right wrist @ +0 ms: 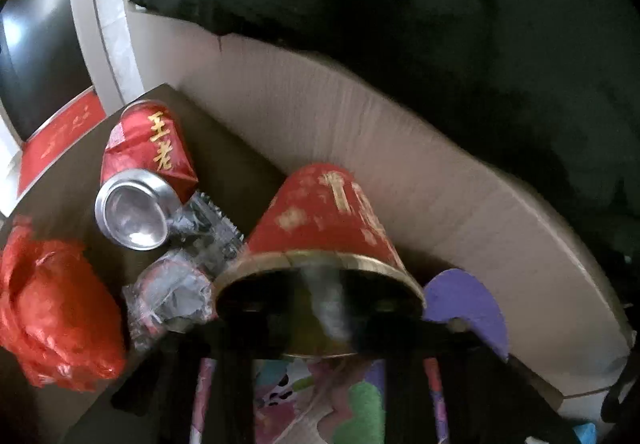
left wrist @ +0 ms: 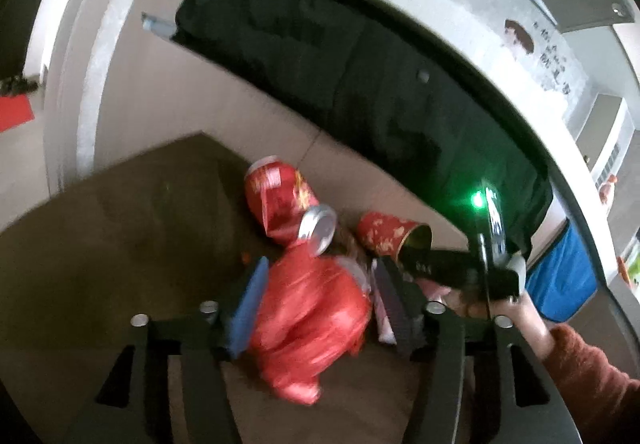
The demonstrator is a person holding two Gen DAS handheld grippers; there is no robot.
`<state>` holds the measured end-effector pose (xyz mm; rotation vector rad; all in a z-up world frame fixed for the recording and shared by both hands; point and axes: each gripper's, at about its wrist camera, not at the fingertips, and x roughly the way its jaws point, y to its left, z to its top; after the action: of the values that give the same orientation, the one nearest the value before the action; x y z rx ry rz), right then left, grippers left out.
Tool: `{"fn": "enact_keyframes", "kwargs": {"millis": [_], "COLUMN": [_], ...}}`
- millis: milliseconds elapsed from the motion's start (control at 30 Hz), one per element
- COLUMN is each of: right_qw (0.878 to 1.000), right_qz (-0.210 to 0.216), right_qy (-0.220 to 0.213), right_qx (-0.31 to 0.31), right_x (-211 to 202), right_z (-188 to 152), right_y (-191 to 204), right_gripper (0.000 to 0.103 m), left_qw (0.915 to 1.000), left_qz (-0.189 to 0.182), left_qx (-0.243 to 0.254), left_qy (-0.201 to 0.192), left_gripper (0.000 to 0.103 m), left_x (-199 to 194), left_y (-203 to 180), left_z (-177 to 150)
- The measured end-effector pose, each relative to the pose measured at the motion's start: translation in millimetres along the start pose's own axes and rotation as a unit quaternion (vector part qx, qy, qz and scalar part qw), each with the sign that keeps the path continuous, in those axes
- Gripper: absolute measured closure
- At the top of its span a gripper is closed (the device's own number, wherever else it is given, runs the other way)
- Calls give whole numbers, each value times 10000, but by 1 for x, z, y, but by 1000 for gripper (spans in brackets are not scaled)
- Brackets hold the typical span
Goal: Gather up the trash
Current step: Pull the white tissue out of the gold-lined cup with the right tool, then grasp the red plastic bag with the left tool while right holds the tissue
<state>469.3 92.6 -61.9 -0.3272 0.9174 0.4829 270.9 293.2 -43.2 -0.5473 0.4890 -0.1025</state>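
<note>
Inside a cardboard box [left wrist: 240,104] [right wrist: 360,132] lies trash. A crumpled red plastic bag [left wrist: 312,324] [right wrist: 56,308] sits between the fingers of my left gripper [left wrist: 320,272], which is open; the blue pad [left wrist: 248,304] is at the bag's side and the black finger stands apart. A crushed red can [left wrist: 276,200] [right wrist: 148,148] lies behind it. A red paper cup [left wrist: 384,232] [right wrist: 328,212] lies on its side with its mouth towards my right gripper [left wrist: 408,260] [right wrist: 326,324], shut at its lower rim. The fingertips are dark and blurred.
A black cloth [left wrist: 360,64] [right wrist: 400,4] hangs over the box's far wall. Silvery wrappers [right wrist: 180,284] and colourful packaging [right wrist: 312,396] lie on the box floor. A sleeved hand [left wrist: 580,376] holds the right gripper. A white table edge [left wrist: 440,16] and a blue bin [left wrist: 560,276] are beyond.
</note>
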Motion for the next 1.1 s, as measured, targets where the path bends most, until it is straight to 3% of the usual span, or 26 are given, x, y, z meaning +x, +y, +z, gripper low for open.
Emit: {"fn": "enact_keyframes", "kwargs": {"millis": [167, 333, 500, 767, 867, 900, 933, 967, 1000, 1100], "right_qw": [9981, 9965, 9936, 9869, 9845, 9862, 9874, 9874, 9866, 9839], "right_qz": [279, 486, 949, 1553, 1711, 1596, 1474, 1413, 1344, 1346], "right_qy": [-483, -612, -606, -370, -364, -446, -547, -643, -810, -892], "right_qx": [-269, -287, -49, 226, 113, -32, -191, -297, -445, -773], "right_x": [-49, -87, -107, -126, -123, -125, -128, -131, -135, -135], "right_z": [-22, -50, -83, -162, -178, -182, -185, -186, -188, -185], "right_y": [7, 1, -5, -10, -6, -2, 1, 1, 4, 11], "right_gripper": [99, 99, 99, 99, 93, 79, 55, 46, 41, 41], "left_qw": [10000, 9989, 9972, 9952, 9922, 9913, 9903, 9895, 9888, 9872], "left_qz": [46, 1, 18, 555, 792, 848, 920, 974, 1019, 1120], "left_qx": [34, 444, 667, 741, 904, 937, 963, 977, 992, 1051], "left_qy": [-64, 147, 338, 313, 329, 365, 407, 433, 441, 419], "left_gripper": [43, 43, 43, 43, 43, 43, 43, 43, 43, 43], "left_x": [-9, 1, 13, 8, 0, -1, -4, -6, -9, -18], "left_y": [-7, -39, -64, -65, -59, -57, -53, -50, -47, -40], "left_z": [9, 13, 9, -12, -22, -23, -25, -26, -27, -28]}}
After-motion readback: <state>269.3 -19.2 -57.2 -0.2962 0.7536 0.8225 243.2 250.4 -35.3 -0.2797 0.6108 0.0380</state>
